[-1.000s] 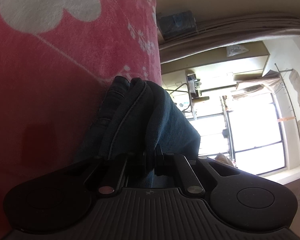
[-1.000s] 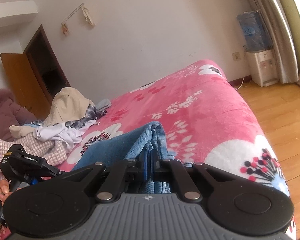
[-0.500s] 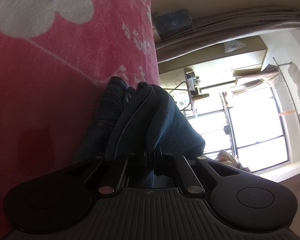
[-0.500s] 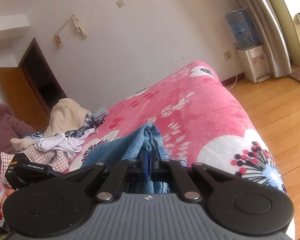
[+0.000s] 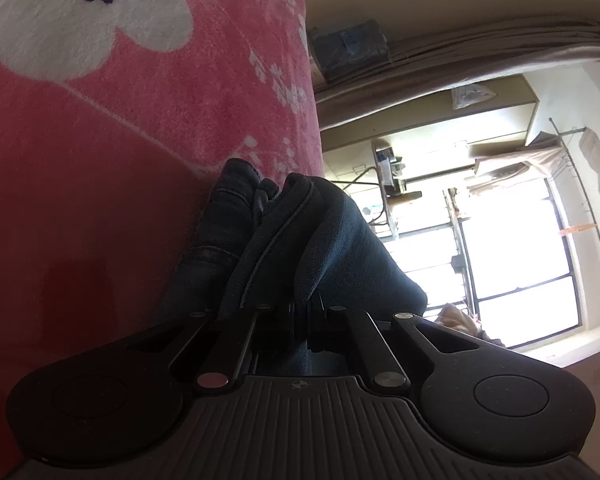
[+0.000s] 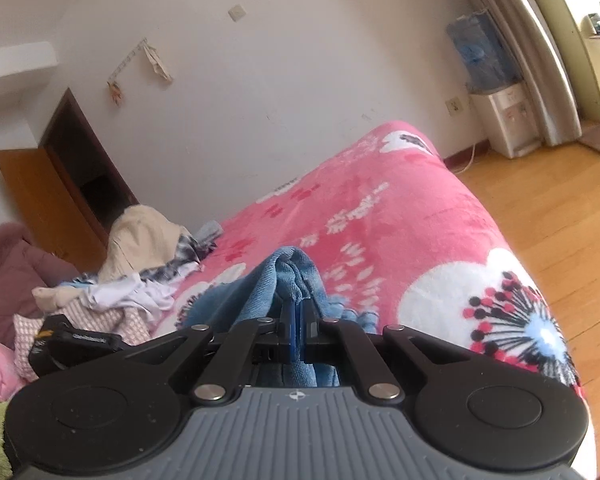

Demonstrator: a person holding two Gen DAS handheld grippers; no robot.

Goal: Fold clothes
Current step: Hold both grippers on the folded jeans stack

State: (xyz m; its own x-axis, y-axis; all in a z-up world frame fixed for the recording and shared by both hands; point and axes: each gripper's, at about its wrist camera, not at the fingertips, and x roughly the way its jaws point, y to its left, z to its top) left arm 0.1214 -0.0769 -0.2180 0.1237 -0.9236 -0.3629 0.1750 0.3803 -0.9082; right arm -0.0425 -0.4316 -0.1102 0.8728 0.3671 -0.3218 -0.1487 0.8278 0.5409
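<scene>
Blue jeans lie on a bed under a pink flowered blanket. My right gripper is shut on a bunched fold of the denim, which rises in a peak just past the fingertips. In the left wrist view the picture is rolled on its side. There my left gripper is shut on another thick fold of the same jeans, dark against the window light. The other gripper's body shows low at the left of the right wrist view.
A heap of unfolded clothes sits on the far left of the bed. Wooden floor runs along the bed's right side, with a water dispenser by the wall. A bright window and curtains lie beyond the bed's edge.
The right gripper has shifted slightly and rolled a little, so the room looks more tilted. The denim stays pinched in both grippers. The left view is almost the same.
</scene>
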